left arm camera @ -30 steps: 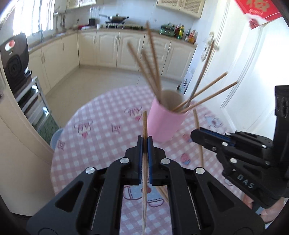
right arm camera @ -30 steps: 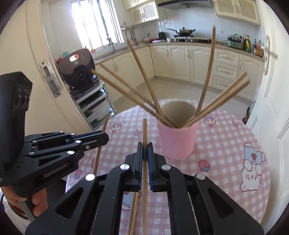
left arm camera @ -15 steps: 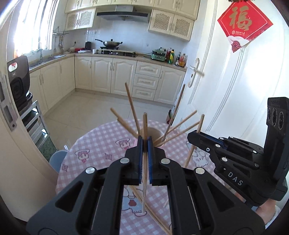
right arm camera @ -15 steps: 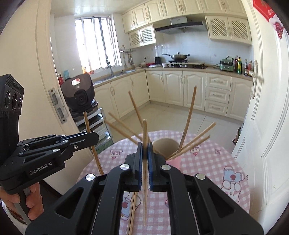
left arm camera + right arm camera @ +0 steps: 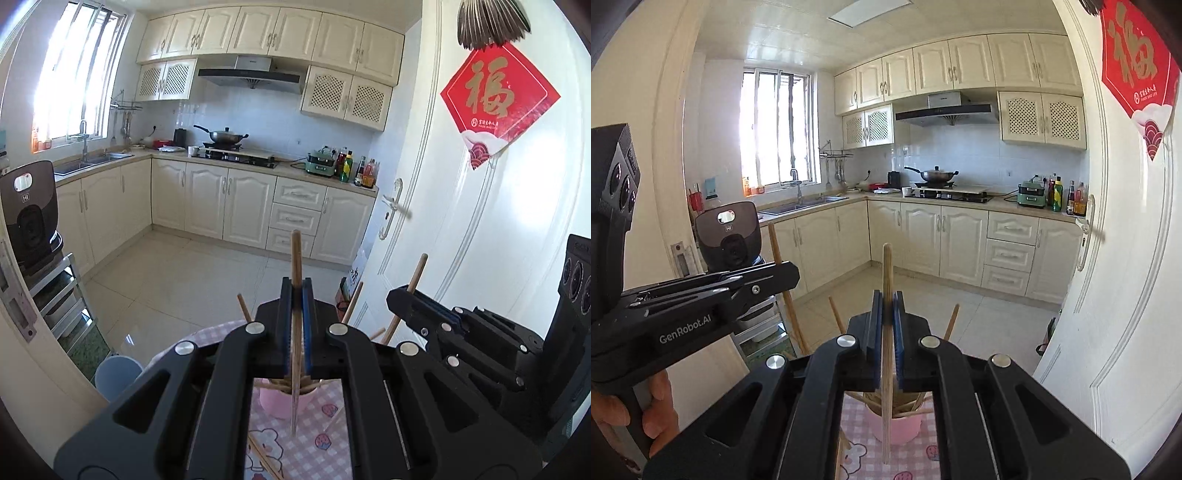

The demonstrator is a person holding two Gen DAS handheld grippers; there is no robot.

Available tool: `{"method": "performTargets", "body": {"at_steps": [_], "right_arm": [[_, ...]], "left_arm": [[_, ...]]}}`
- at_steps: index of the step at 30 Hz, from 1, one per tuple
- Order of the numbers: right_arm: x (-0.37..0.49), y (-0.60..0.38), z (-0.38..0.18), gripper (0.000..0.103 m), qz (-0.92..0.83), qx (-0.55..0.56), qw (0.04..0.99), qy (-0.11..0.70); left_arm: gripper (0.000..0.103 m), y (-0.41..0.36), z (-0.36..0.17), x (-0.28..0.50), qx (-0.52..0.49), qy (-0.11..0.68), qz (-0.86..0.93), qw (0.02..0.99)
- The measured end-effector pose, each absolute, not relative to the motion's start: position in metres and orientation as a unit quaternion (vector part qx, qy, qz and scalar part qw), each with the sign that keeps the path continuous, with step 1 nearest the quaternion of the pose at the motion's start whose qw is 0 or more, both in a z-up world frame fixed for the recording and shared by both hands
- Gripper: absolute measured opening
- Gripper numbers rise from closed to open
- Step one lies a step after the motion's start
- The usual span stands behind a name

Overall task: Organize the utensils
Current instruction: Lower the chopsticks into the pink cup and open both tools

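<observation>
Each claw, left (image 5: 295, 295) and right (image 5: 886, 299), grips one chopstick above the cup (image 5: 897, 424); several sit inside it, some lie beside it.

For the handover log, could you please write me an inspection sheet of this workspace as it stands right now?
Surface: round table under a pink checked cloth with cartoon prints.
Job's things: pink cup upright, several chopsticks fanned in it; more loose chopsticks lie flat on the cloth.
Clutter: nothing seen.
Grippers: left gripper shut on one chopstick, lifted clear of the cloth; right gripper shut on another chopstick, likewise lifted.
Cables: nothing seen at the table.
Surroundings: kitchen cabinets, wok on the hob, white door with a red paper decoration, grey appliance on a rack.
</observation>
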State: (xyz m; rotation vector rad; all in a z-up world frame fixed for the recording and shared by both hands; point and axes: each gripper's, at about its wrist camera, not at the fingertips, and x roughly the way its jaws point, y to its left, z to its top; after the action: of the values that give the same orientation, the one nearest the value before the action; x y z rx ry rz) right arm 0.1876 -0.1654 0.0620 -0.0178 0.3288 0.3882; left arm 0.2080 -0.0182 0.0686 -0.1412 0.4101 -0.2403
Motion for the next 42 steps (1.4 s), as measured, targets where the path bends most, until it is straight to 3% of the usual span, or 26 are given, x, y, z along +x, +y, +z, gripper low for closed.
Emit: {"method": "performTargets", "body": {"at_steps": [11,17,42], "right_arm": [[0.205,-0.165,0.075,0.004,0.185,-0.007,0.976,0.118],[0.213,-0.166,0.068,0.004,0.184,-0.003,0.977,0.106],[0.225,-0.157,0.009,0.004,0.193,-0.012,0.962,0.191]], "left_arm": [[0.005,-0.024,0.073,0.234,-0.084,0.145,-0.101,0.981],[0.005,-0.028,0.047,0.249,-0.078,0.165,-0.103,0.978],[0.006,-0.031,-0.017,0.243,-0.05,0.211,-0.107,0.97]]}}
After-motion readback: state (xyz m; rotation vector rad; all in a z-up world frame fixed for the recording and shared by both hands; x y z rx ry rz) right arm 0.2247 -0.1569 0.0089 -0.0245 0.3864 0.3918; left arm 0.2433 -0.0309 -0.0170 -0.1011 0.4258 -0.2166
